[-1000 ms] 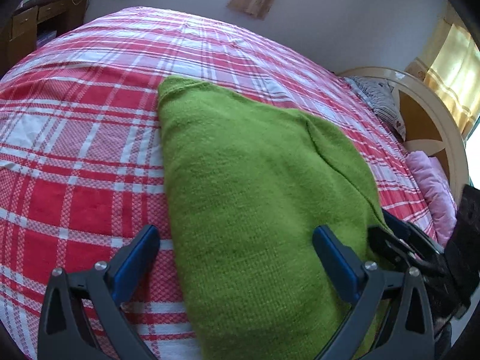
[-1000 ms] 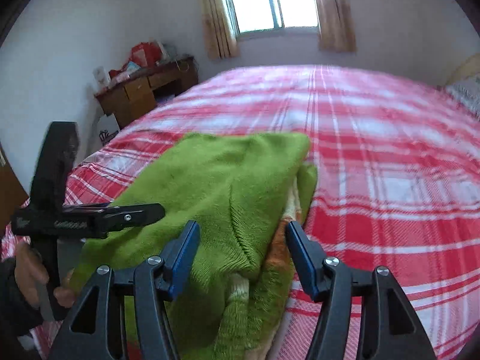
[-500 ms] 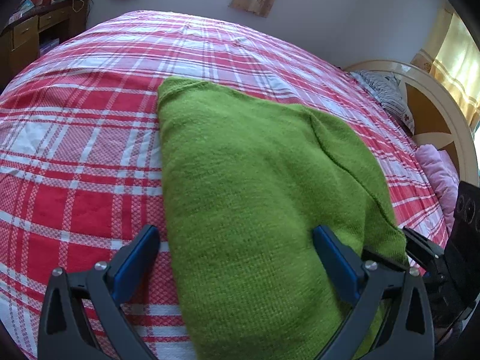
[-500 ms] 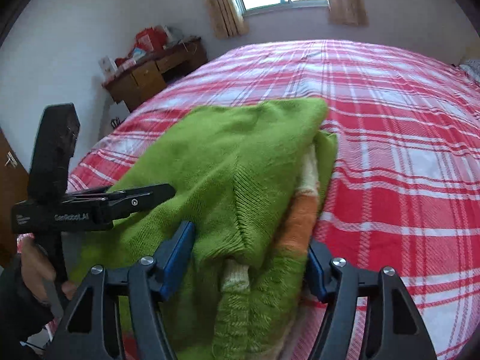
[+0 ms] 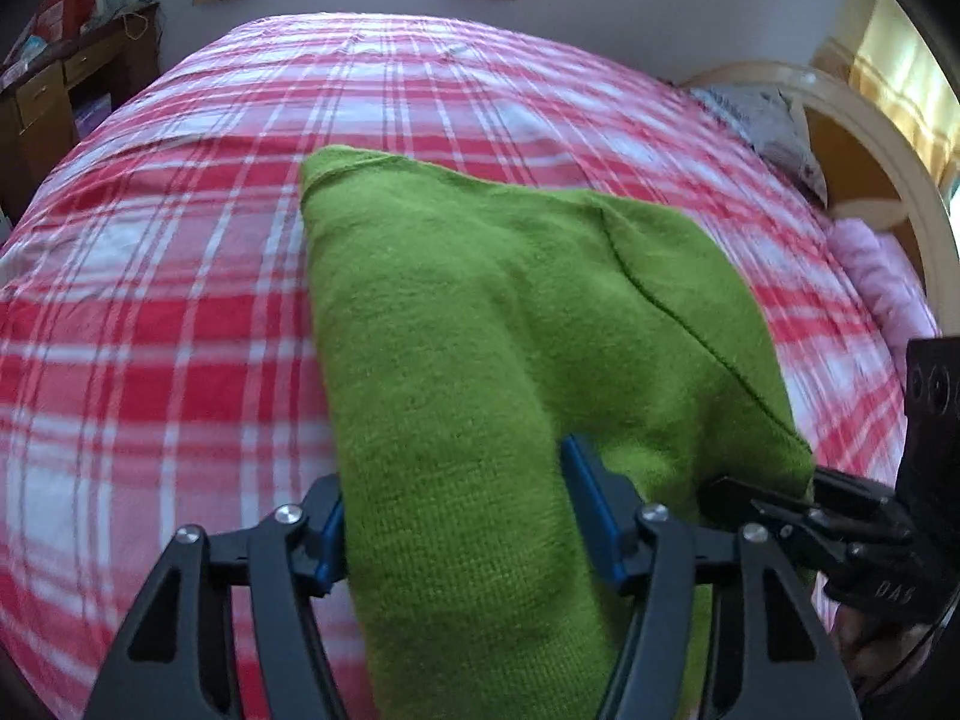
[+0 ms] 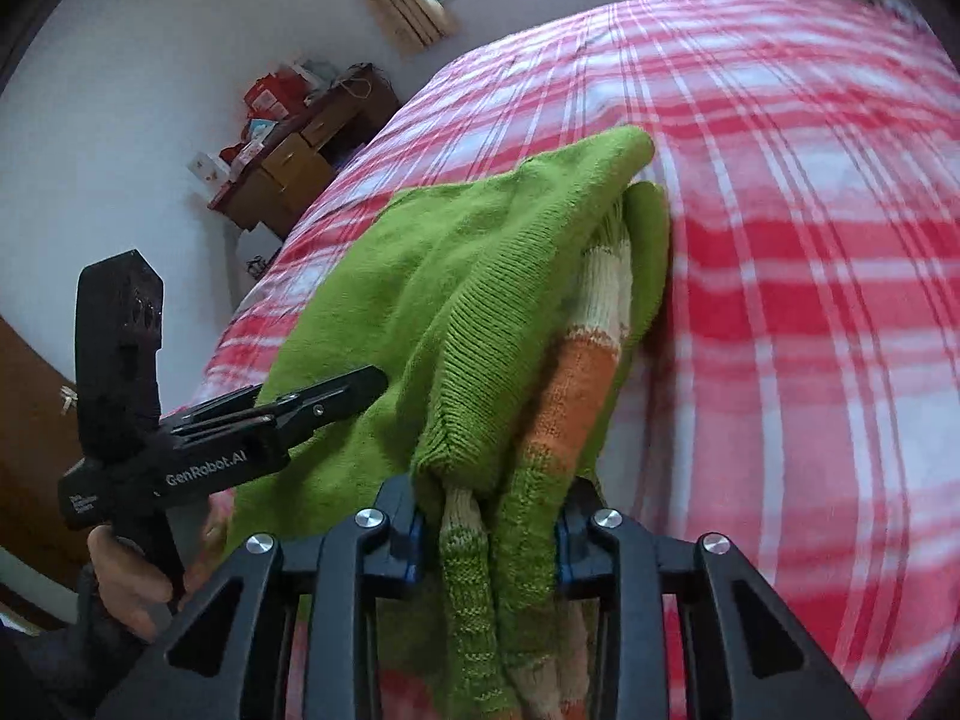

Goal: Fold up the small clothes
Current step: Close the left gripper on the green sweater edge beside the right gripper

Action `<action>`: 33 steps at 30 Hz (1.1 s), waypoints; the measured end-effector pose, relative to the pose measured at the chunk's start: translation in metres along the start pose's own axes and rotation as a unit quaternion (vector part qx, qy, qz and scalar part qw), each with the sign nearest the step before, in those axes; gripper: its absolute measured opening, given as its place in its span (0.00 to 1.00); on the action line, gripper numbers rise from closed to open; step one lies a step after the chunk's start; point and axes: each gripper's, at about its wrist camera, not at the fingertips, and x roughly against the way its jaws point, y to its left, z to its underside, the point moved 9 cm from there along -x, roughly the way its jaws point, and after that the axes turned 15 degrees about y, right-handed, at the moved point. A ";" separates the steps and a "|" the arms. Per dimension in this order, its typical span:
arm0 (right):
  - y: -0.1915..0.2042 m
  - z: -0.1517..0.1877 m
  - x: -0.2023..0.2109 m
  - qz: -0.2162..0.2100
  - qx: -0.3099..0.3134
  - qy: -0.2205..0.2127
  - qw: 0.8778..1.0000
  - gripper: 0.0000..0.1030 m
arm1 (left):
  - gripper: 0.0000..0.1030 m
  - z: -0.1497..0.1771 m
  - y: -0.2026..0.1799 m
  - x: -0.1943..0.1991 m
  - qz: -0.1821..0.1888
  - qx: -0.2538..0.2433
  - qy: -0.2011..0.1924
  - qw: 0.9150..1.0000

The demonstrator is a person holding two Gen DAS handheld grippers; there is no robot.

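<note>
— Left gripper [image 5: 456, 516]?
— Jaws just closed in, clamped on near left edge of green sweater [image 5: 480, 330].
— Right gripper [image 6: 489, 525]?
— Likewise just narrowed, pinching bunched near right edge, orange and cream stripes showing.
— Sweater position?
— Folded on plaid bedspread [image 5: 150, 330], stretching toward 12 o'clock.
</note>
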 end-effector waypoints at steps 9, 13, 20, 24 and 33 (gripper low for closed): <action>0.039 0.105 0.012 -0.011 0.029 0.034 0.999 0.31 | 0.66 0.099 0.004 0.035 0.044 -0.011 0.024 0.999; 0.035 0.099 0.021 -0.002 0.010 -0.012 1.000 0.38 | 0.81 0.091 0.016 0.039 0.052 -0.002 0.013 0.999; 0.020 0.055 0.023 0.023 -0.014 -0.082 0.996 0.71 | 0.99 0.055 0.020 0.008 0.072 0.014 0.013 0.997; 0.010 0.047 -0.001 0.024 -0.023 -0.064 0.997 0.75 | 1.00 0.051 0.014 0.003 0.047 0.015 0.003 0.999; 0.021 0.050 -0.006 0.013 -0.034 -0.050 0.998 0.44 | 0.66 0.055 0.003 0.013 0.042 -0.004 -0.023 0.999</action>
